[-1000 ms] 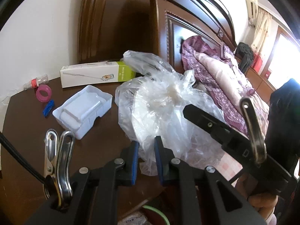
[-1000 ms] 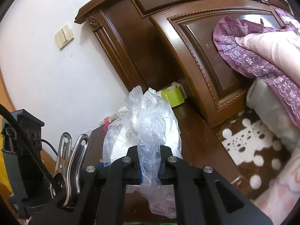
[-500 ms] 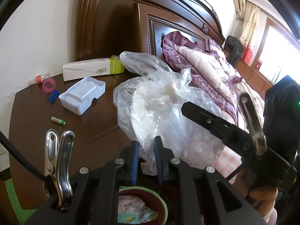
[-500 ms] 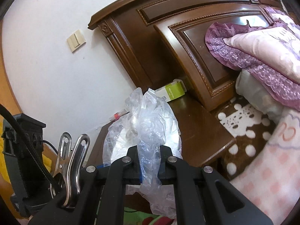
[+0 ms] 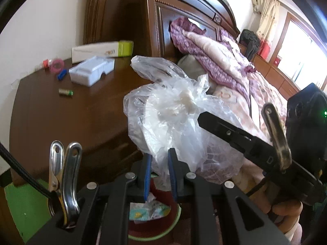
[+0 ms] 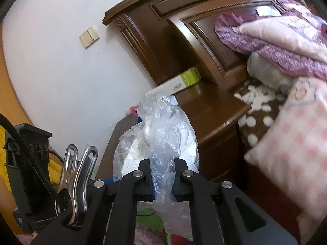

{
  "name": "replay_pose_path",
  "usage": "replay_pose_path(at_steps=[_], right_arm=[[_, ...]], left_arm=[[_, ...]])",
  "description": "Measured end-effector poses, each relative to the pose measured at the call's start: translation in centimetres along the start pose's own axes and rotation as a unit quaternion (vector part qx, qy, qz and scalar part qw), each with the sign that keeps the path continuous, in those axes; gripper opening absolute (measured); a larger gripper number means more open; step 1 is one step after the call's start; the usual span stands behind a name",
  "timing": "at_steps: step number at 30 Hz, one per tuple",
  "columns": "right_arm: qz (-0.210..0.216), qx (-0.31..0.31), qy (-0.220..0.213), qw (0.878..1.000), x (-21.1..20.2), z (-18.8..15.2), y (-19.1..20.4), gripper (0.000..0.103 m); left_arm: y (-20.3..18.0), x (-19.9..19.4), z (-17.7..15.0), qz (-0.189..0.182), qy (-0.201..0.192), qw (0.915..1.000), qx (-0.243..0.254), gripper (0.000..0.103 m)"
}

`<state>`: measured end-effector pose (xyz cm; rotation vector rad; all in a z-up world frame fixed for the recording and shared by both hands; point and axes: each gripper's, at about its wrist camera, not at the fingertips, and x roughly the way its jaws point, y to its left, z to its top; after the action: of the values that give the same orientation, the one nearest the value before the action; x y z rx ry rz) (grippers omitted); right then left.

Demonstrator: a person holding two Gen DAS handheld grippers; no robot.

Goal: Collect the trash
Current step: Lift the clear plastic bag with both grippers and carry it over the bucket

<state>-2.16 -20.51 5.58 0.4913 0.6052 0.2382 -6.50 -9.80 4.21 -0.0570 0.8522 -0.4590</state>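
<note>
Clear plastic bag [image 5: 177, 122] between both claws

place: home bedroom | landmark: carved wooden headboard [image 5: 184, 10] | purple-pink bedding [image 5: 220, 61] against it | wooden nightstand [image 5: 67, 112] beside it | curtained window [image 5: 296, 47] beyond

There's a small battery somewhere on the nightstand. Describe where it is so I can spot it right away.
Find the dark wooden nightstand beside the headboard. In front of the white foam tray, nearer the camera, the battery lies alone: a small cylinder with a green end.
</note>
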Motion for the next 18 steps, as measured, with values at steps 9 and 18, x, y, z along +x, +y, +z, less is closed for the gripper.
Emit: replay_pose_path(at_steps=[9,18], right_arm=[[-0.001,0.027,0.029,0.999,0.1,-4.6,-0.9,0.009],[-0.015,0.036,0.073,0.997,1.1,-9.0,-1.6,0.009]], left_arm=[[0.7,1.0,-4.4,0.003,0.038,0.9993,0.0,0.016],[1.9,2.8,-8.4,0.01,0.083,0.9965,-0.004,0.016]])
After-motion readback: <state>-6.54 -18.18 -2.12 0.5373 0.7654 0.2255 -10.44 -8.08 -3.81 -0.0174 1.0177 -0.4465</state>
